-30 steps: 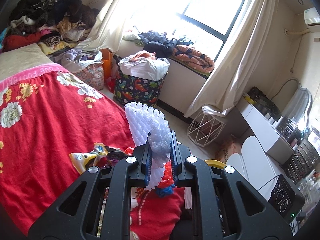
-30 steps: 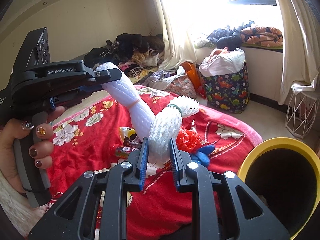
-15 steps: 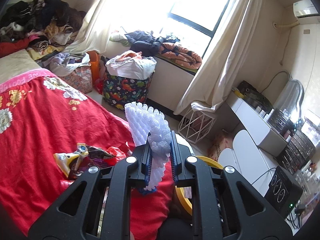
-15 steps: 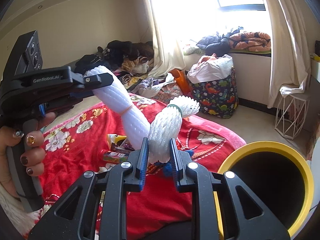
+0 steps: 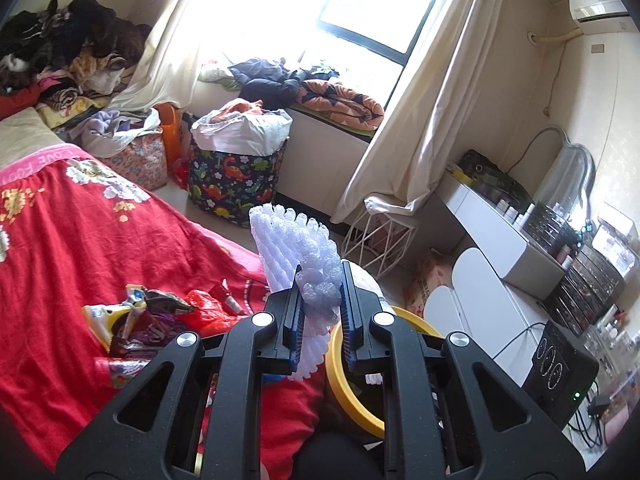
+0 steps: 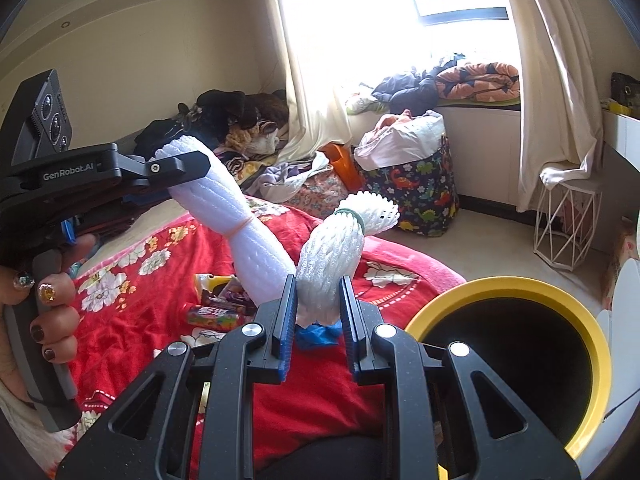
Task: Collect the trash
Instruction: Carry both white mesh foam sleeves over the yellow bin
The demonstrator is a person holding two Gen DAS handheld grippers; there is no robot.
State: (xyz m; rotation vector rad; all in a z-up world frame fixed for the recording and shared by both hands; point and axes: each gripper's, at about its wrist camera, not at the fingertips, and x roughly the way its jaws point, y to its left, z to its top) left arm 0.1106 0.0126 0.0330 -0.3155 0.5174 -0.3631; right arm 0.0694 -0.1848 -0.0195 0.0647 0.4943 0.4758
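Left wrist view: your left gripper [image 5: 320, 312] pinches 1 end of the white foam netting [image 5: 298, 252], lifted clear of the red bedspread [image 5: 100, 248]; the yellow bin [image 5: 348, 376] is mostly hidden behind the fingers.

Right wrist view: your right gripper [image 6: 318, 316] clamps the other end, probably to carry the bundle to the bin [image 6: 600, 344], whose inside is dark.

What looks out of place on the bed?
Snack wrappers and a red plastic scrap lie strewn on the red floral blanket, beside the yellow-rimmed bin, not in it. Both grippers hold white foam netting.
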